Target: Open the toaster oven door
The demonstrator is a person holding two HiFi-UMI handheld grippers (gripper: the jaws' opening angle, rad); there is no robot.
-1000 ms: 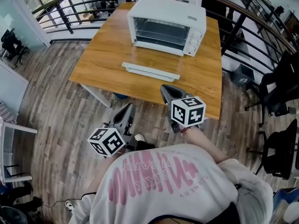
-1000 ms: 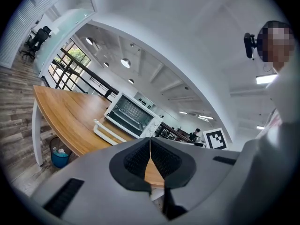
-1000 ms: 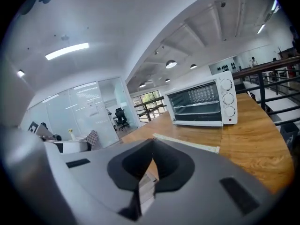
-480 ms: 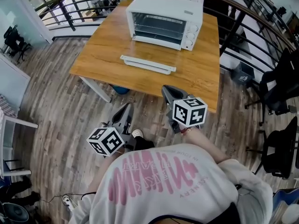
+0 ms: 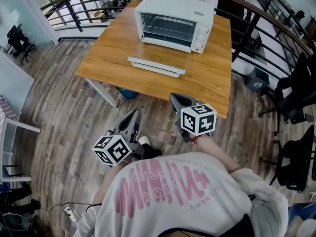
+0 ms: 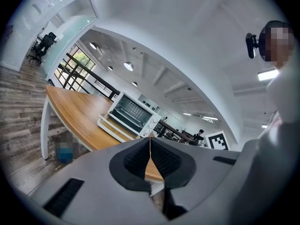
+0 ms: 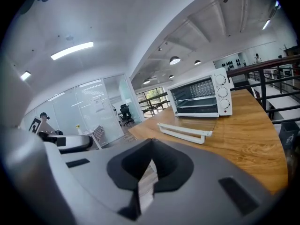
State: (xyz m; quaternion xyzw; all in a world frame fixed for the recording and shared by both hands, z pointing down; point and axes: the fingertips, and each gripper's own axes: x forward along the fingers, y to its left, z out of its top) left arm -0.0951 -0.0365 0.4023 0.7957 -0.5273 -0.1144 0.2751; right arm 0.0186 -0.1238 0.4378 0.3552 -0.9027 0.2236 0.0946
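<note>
Table (image 5: 113, 58) | oven door (image 5: 156, 66) flat, long axis L-R; L gripper (image 5: 133, 116), R gripper (image 5: 177, 100) fingers (image 6: 138, 159) together

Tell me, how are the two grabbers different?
The right gripper shows at the table's near edge; the left gripper hangs further back, over the floor. The left gripper leans rightward; the right gripper leans leftward. Both are shut, empty, and carry a marker cube.
</note>
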